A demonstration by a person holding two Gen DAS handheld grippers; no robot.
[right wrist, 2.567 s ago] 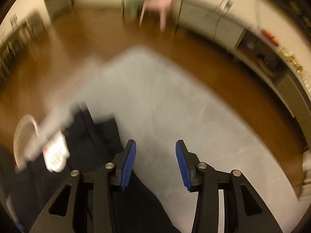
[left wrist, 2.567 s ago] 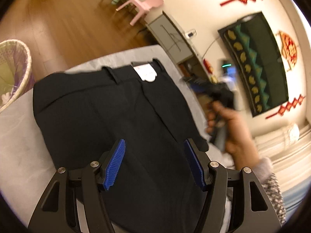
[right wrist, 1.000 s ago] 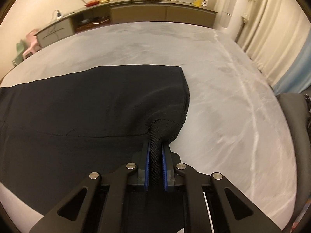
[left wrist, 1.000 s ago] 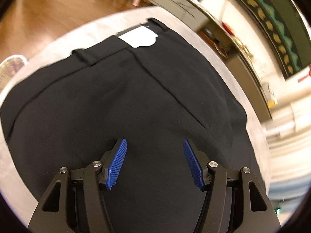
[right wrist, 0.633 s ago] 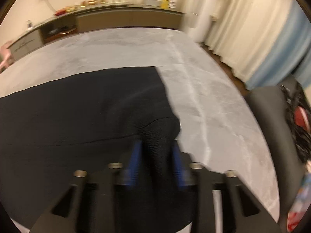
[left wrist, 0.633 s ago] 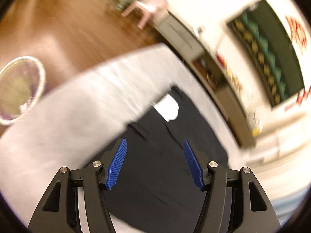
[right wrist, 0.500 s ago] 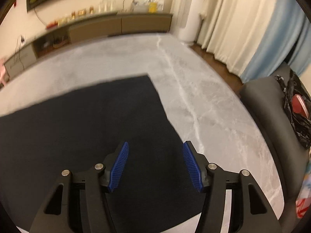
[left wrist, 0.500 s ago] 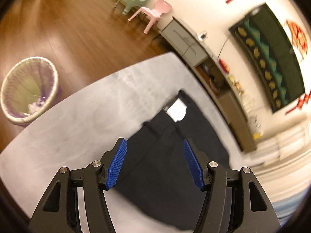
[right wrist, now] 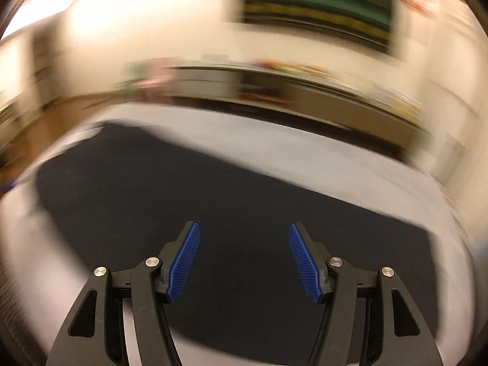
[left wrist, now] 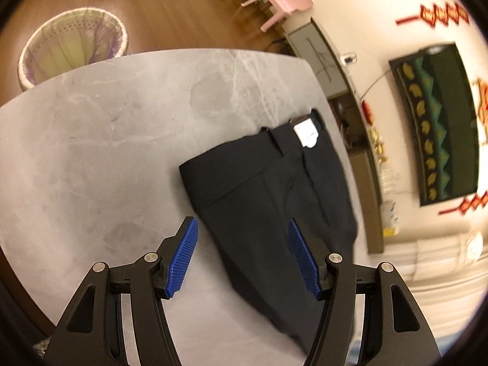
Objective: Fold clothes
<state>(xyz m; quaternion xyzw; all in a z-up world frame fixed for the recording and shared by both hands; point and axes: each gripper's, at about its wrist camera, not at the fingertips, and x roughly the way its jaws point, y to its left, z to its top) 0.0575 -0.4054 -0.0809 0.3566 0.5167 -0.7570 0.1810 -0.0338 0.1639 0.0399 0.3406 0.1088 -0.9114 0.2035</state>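
Note:
Black trousers (left wrist: 274,195) lie folded flat on the grey marble table (left wrist: 106,140), waistband at the far end with a white tag (left wrist: 306,134) on it. My left gripper (left wrist: 244,259) hangs open above the near end of the trousers, nothing between its blue pads. In the blurred right wrist view the same trousers (right wrist: 213,213) spread dark across the table (right wrist: 335,164). My right gripper (right wrist: 244,259) stands open over them, its fingers apart and empty.
A white wicker basket (left wrist: 73,45) stands on the wooden floor left of the table. Pink and green small chairs (left wrist: 274,3) and a low cabinet (left wrist: 323,61) line the far wall. Bare table surface lies to the left of the trousers.
My right gripper let go of the trouser fabric, opened and swung toward the wall. My left gripper pulled back and up, so the trousers look smaller and farther.

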